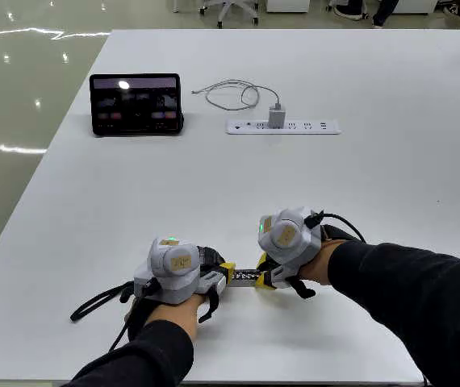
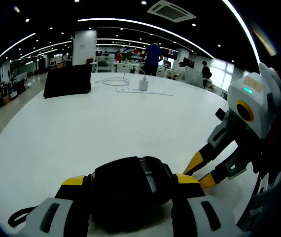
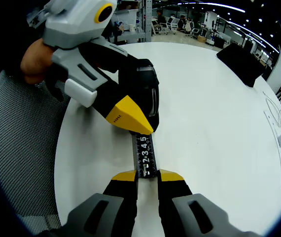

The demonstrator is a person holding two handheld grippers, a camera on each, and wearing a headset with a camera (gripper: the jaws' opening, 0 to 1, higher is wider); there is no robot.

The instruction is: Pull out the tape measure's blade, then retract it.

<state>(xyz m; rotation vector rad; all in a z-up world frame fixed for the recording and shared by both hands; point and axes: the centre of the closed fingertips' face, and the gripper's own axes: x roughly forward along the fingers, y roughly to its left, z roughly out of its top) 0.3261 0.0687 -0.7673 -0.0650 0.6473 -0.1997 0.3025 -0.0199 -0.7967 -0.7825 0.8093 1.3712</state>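
A black tape measure case point(image 2: 130, 190) sits clamped between the yellow-tipped jaws of my left gripper point(image 2: 130, 180), low on the white table point(image 1: 294, 177). Its black blade point(image 3: 144, 155) with white numerals runs a short way out of the case point(image 3: 143, 96) to my right gripper point(image 3: 147, 175), whose jaws are shut on the blade's end. In the head view the left gripper point(image 1: 218, 278) and the right gripper point(image 1: 262, 278) stand close together near the table's front edge, with the short blade point(image 1: 244, 276) bridging them. The case's wrist strap point(image 1: 97, 302) trails to the left.
A dark tablet point(image 1: 135, 103) stands at the back left. A white power strip point(image 1: 283, 126) with a plugged charger and a coiled grey cable point(image 1: 230, 93) lies at the back centre. People and office desks show far beyond the table.
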